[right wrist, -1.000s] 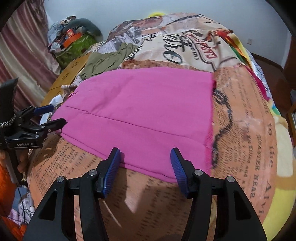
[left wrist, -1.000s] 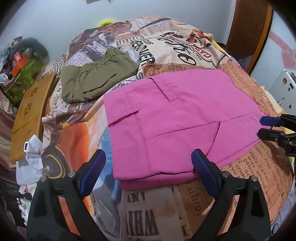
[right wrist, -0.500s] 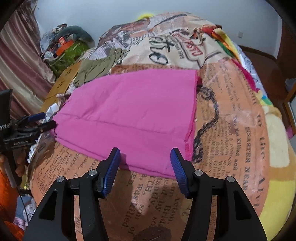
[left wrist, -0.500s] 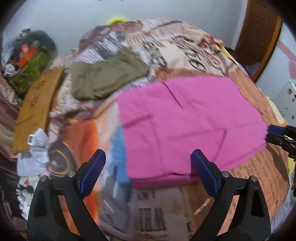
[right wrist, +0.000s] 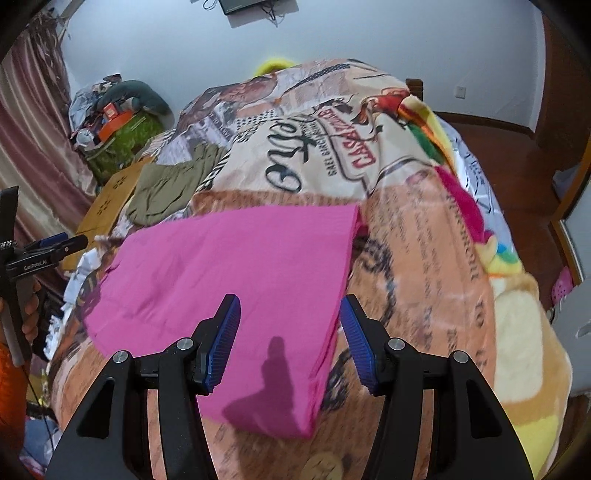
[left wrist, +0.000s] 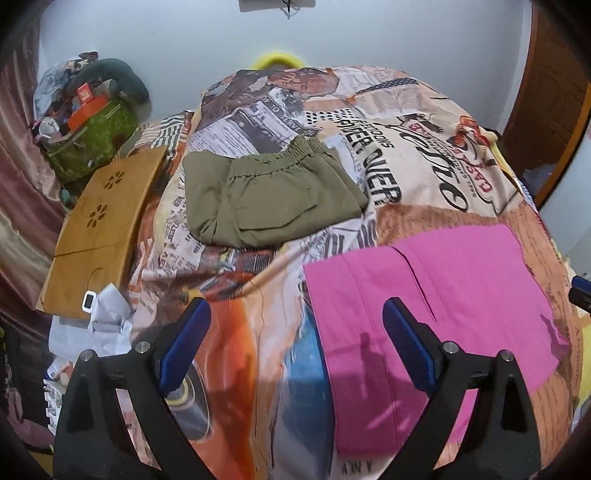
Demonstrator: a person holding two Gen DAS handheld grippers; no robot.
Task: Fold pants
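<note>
Pink pants (left wrist: 436, 306) folded flat on bed (left wrist: 424, 166), both hand-held grippers, left (left wrist: 295, 350) and right (right wrist: 290, 339), lifted back since earlier, jaws apart and empty.

Pale blue-white wall (left wrist: 369, 40) at the back, plain, with a small dark device (right wrist: 240, 5) and dangling cables up at the top edge. A bed fills the middle, covered by a newspaper-print blanket (left wrist: 424, 147), a yellow pillow (left wrist: 275, 59) peeking behind it. Left side, a reddish-brown curtain (right wrist: 22, 140), a heap of bags and clutter (left wrist: 88, 114), and a small wooden table (left wrist: 99, 229) with flower cut-outs hard against the bed. Right side, a dark wooden door (left wrist: 550, 99), brown floor (right wrist: 517, 166), and a wall socket (right wrist: 460, 90). Flat, even light throughout.
</note>
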